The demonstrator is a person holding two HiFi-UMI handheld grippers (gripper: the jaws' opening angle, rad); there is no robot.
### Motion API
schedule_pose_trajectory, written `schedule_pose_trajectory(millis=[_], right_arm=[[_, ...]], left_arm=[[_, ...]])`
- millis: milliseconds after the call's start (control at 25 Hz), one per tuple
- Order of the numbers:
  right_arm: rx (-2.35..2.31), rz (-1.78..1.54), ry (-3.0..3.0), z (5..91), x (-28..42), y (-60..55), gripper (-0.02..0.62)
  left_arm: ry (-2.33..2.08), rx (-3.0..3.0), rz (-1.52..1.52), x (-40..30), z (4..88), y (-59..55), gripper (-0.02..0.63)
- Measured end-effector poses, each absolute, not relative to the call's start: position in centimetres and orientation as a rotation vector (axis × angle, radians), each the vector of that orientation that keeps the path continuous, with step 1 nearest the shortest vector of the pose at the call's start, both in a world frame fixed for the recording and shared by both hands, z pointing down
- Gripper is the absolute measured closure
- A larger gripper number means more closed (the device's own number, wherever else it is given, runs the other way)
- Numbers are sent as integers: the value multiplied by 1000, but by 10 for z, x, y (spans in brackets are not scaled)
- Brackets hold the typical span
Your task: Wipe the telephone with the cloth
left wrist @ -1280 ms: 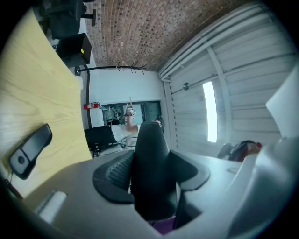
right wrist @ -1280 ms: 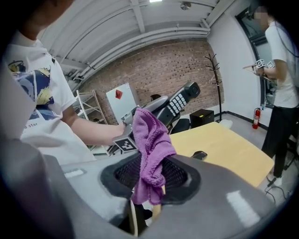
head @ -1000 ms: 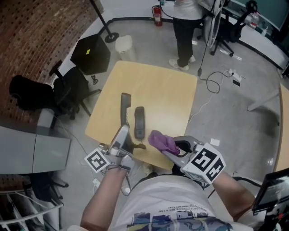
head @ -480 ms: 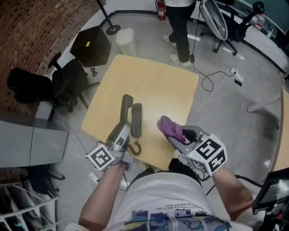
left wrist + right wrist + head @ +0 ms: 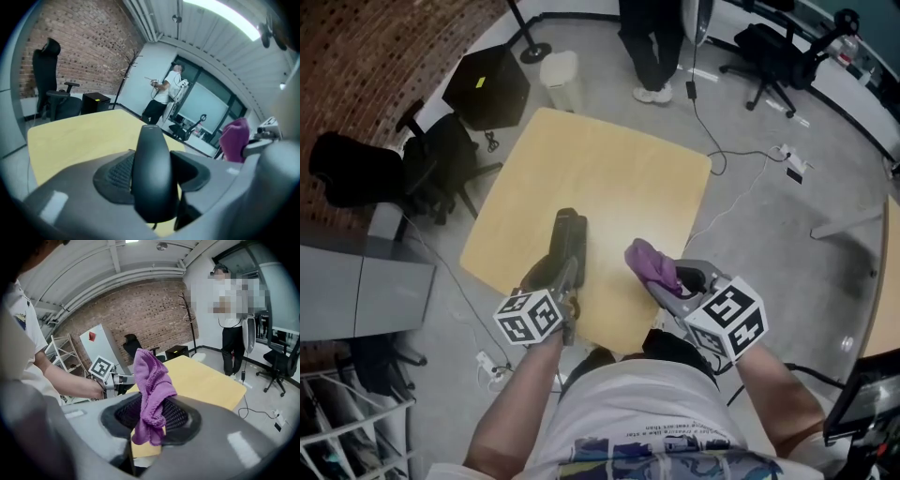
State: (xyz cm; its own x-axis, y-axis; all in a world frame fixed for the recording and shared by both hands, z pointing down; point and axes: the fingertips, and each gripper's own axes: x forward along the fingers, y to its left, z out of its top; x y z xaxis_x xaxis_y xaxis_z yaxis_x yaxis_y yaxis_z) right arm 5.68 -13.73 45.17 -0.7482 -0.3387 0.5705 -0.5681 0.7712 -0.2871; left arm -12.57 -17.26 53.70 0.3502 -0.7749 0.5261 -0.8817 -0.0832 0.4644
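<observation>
Left tongs (image 5: 565, 274): clenched on the telephone (image 5: 151, 164). The dark handset stands between the two pads and runs away from me, its rounded end toward the camera. In my judgement this grip is there to steady the piece, so that it does not slide on the table (image 5: 619, 178) when the cloth presses on it.

Position of the telephone: over the table's near edge, toward the near left corner, lying lengthwise toward the far edge. From the head view I cannot tell whether it rests on the surface or hangs just above it, nor separate the handset from any base beneath.

Right tongs (image 5: 152, 420): clenched on the purple cloth (image 5: 151, 380). The pads pinch the cloth at its middle. A bunched wad stands above them and a shorter tail hangs below. The wad offers a soft face ahead of the hard jaws, which I judge suits wiping.

Position of the cloth: above the near edge, to the right of the telephone and apart from it.

Finding: cloth and telephone are not in contact, so wiping is not yet under way. The next move calls for bringing the wad across onto the handset.
</observation>
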Motion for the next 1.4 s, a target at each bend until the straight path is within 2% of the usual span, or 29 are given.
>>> schedule_pose_trajectory(millis=[360,1200,1400], right_arm=[[659,633,-2429,458,69,-133,483],[592,643,-2423,459,78,-138,483],[589,644,-2422,453,57,-130,483]], left_arm=[[-1564,1842,452,-133,589,-175,356],[-1613,1792,706,-126,626,-171,353],[-1581,1799,738,-137,622,-166,351]])
